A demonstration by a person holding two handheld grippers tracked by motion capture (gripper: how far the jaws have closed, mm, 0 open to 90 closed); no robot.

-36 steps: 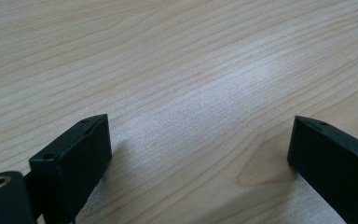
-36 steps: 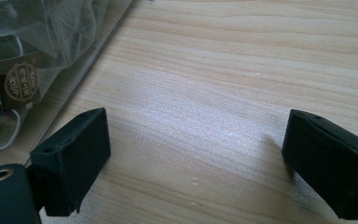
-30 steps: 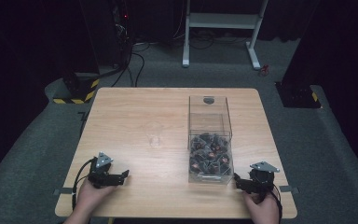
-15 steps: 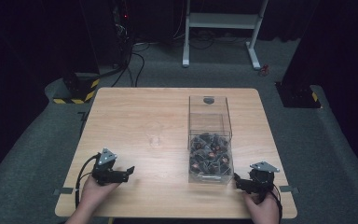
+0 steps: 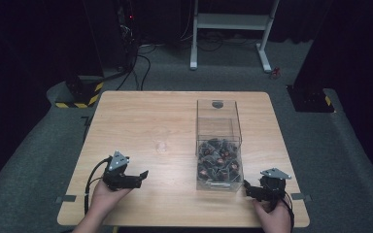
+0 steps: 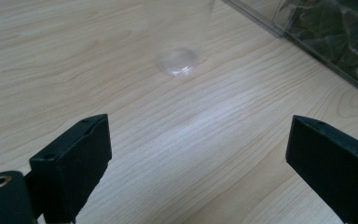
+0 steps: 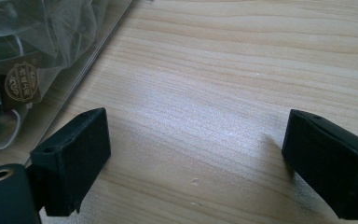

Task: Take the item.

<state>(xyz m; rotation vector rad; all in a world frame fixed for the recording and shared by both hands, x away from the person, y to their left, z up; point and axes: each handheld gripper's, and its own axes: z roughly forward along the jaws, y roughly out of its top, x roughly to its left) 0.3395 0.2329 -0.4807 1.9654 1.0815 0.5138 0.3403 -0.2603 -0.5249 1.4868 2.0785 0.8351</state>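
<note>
High view: left gripper (image 5: 143, 174) points at the clear cup (image 5: 162, 145) mid-table, jaws wide apart, nothing held. Right gripper (image 5: 247, 185) waits beside the box (image 5: 218, 145) of tea bags, jaws spread too. Approach underway, I'd say; next, straddle the cup squarely.

Only a round gold emblem on a brown tag (image 7: 21, 86) inside the clear box (image 7: 93, 51), its lettering too small to read.
</note>
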